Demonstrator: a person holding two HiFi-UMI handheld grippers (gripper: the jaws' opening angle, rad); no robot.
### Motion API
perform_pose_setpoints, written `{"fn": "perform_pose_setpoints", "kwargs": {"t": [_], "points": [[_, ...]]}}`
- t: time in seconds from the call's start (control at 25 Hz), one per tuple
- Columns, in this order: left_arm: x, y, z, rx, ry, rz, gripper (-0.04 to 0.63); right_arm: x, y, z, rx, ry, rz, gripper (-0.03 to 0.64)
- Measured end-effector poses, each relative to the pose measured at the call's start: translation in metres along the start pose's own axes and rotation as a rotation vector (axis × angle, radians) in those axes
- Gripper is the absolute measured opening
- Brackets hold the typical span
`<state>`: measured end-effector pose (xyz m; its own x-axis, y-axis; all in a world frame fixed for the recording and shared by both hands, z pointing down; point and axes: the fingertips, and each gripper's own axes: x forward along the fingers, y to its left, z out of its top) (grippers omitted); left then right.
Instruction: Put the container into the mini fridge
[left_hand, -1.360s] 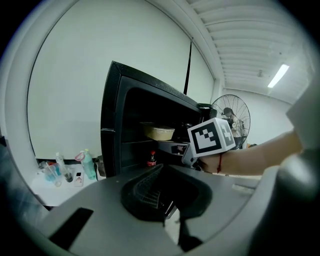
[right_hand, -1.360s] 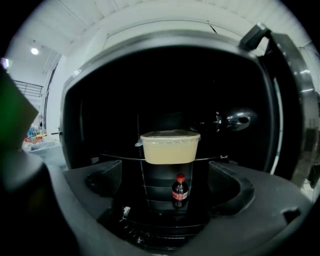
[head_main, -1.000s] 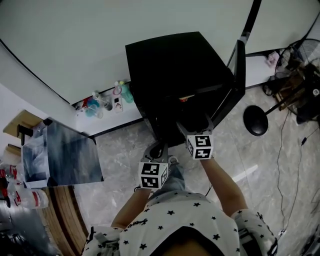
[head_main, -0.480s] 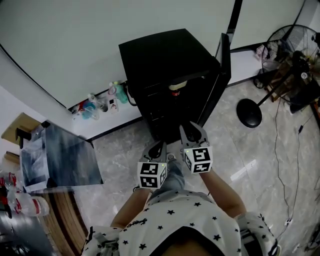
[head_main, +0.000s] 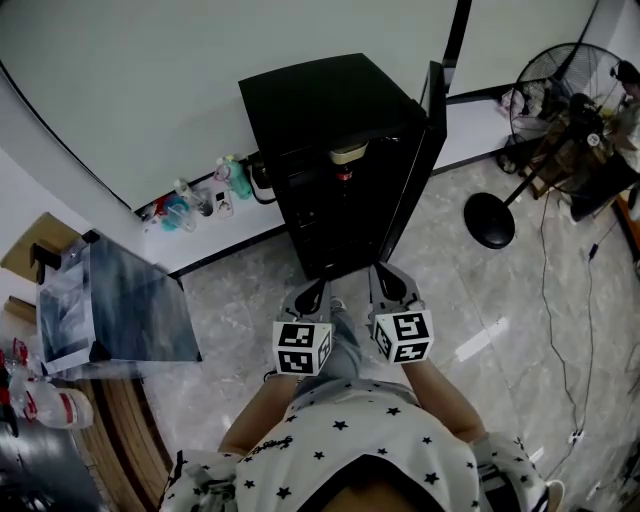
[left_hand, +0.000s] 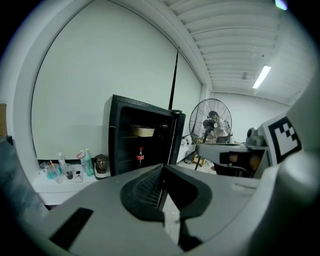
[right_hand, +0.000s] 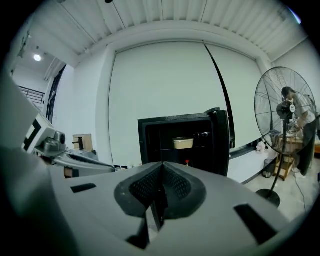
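Okay, both claws are low in the head view, side by side over the floor and apart from each other. The left claw has its jaws pressed together with nothing between them, and the right claw is the same, fully closed and empty. The black mini fridge stands at 12 o'clock from the claws, well apart, with its door swung open on the right side. The container sits on the upper shelf inside the fridge, with a red-capped bottle on the shelf below it. Small bottles line the wall ledge at 10 o'clock. A standing fan is at 2 o'clock.
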<state>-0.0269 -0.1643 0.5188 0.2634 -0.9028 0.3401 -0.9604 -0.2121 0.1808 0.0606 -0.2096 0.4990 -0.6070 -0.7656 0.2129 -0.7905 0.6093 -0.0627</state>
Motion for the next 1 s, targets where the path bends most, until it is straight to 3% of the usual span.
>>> {"fn": "perform_pose_setpoints", "kwargs": {"t": [0.44,1.0], "points": [[-0.027,-0.027,-0.019,0.001,0.004,-0.024,0.012,-0.053,0.014,-0.011,0.030,-0.001,-0.003,-0.006],[-0.039,-0.039,-0.021,0.001,0.001,-0.005,0.012,-0.071,0.014,-0.006,0.013,-0.015,0.017,-0.006]]}}
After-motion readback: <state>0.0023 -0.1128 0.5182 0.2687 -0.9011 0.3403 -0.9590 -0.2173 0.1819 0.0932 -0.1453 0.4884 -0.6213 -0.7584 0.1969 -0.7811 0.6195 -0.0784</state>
